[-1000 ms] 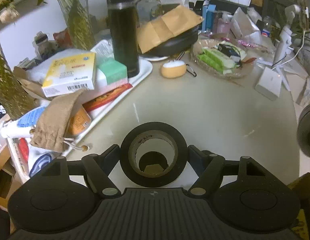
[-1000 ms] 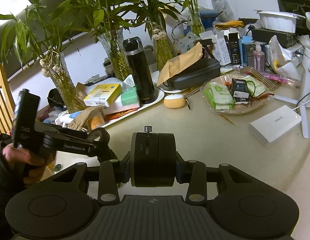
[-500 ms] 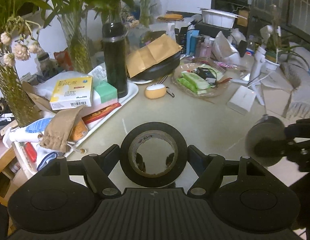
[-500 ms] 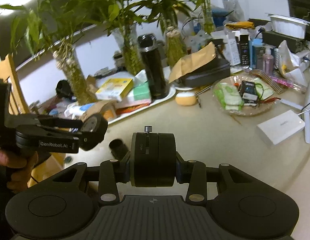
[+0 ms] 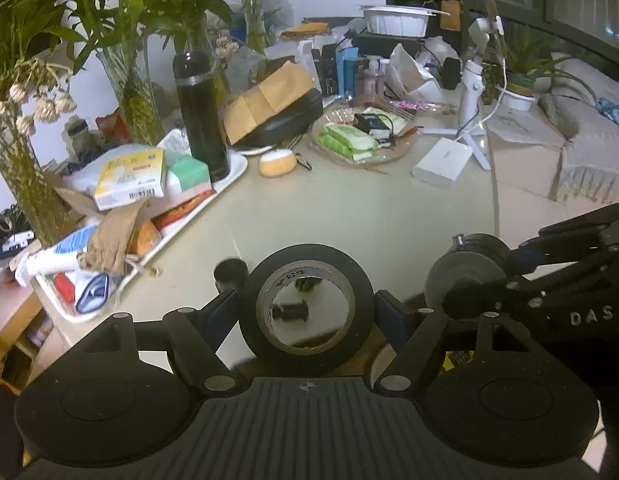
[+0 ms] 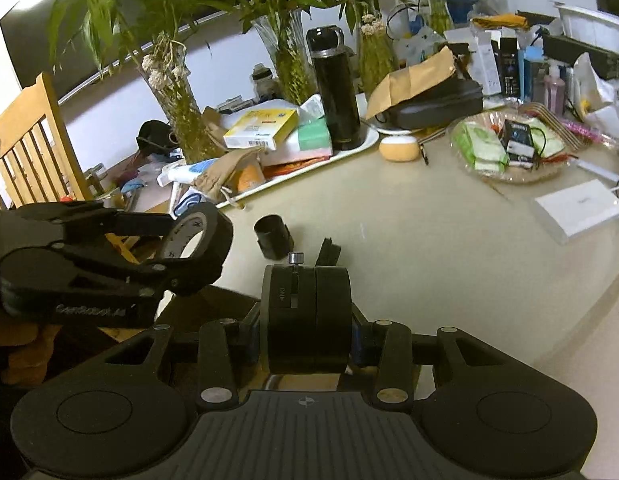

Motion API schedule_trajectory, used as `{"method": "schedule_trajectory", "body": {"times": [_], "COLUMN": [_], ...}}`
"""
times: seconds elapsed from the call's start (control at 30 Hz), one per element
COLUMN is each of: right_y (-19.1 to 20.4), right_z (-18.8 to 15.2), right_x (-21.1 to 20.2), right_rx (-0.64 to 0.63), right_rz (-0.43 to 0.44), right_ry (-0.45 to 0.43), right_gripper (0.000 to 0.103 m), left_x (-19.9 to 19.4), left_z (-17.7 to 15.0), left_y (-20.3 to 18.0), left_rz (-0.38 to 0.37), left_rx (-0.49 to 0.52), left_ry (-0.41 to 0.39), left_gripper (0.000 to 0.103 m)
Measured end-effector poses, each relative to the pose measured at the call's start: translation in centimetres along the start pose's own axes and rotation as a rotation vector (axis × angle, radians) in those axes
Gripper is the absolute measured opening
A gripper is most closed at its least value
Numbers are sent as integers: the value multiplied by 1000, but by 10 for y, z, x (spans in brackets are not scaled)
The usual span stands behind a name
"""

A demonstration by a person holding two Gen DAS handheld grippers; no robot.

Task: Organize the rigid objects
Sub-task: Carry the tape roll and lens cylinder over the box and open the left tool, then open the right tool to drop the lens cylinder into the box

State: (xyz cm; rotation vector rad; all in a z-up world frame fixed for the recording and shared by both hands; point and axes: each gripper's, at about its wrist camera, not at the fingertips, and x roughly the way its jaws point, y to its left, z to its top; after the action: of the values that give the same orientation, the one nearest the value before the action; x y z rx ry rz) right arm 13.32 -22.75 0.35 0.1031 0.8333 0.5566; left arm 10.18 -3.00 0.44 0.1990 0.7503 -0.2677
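My left gripper (image 5: 307,310) is shut on a black tape roll (image 5: 269,300), held upright and lifted above the near table edge; the same roll (image 6: 213,220) shows at the left of the right wrist view. A black round puck-like device (image 6: 307,316) with a small knob on top sits gripped on its flat faces by my right gripper (image 6: 307,344), which is shut on it; this device (image 5: 465,276) appears at the right of the left wrist view. Two small black parts, a short tube (image 6: 271,236) and a clip (image 6: 329,252), lie on the beige table (image 6: 449,240).
A white tray (image 5: 233,176) holds boxes, a cloth pouch and a tall black flask (image 5: 201,116). Further back stand plant vases, a dark case with a brown envelope (image 5: 269,100), an orange pod (image 5: 277,163), a glass dish (image 5: 357,140) and a white box (image 5: 443,162). A wooden chair (image 6: 33,148) stands left.
Both grippers have drawn back toward the near table edge with their loads. The right gripper and its puck have come into the left wrist view; the small black parts on the table now show.
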Motion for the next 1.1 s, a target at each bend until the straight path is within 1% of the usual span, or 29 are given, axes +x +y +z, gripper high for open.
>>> {"method": "schedule_trajectory", "body": {"times": [0.1,0.2,0.37,0.43,0.5,0.63,0.7,0.77,0.8,0.97,1.1], "right_y": [-1,-1,4,7,10,15,15,15,15,16,19], "right_z": [-5,-7,-10,-12,-15,-18,-18,-18,-17,-17,-19], "right_x": [-2,-9,-20,-23,-25,-26,-26,-25,-24,-23,-19], "right_rx": [14,34,36,22,4,-21,-20,-19,-17,-21,-33], "right_rz": [-9,5,9,2,-1,8,12,13,15,22,28], "right_ry": [0,-24,-63,-66,-68,-68,-69,-66,-64,-61,-45], "right_gripper": [43,43,43,43,43,43,43,43,43,43,43], "left_x": [-6,-9,-9,-4,0,7,1,-8,-12,-30,-36], "left_z": [-5,-9,-21,-26,-32,-39,-39,-36,-35,-37,-46], "left_y": [-3,-5,-10,-6,1,19,26,30,31,33,40], "left_rz": [-2,-30,-73,-57,-78,-109,-112,-109,-100,-36,-28], "left_rx": [-4,-16,4,-25,-45,-138,-173,-176,-170,-91,-124], "left_ry": [3,18,41,62,70,89,57,23,12,-46,-99], "left_gripper": [73,73,73,73,73,74,74,76,81,81,81]}}
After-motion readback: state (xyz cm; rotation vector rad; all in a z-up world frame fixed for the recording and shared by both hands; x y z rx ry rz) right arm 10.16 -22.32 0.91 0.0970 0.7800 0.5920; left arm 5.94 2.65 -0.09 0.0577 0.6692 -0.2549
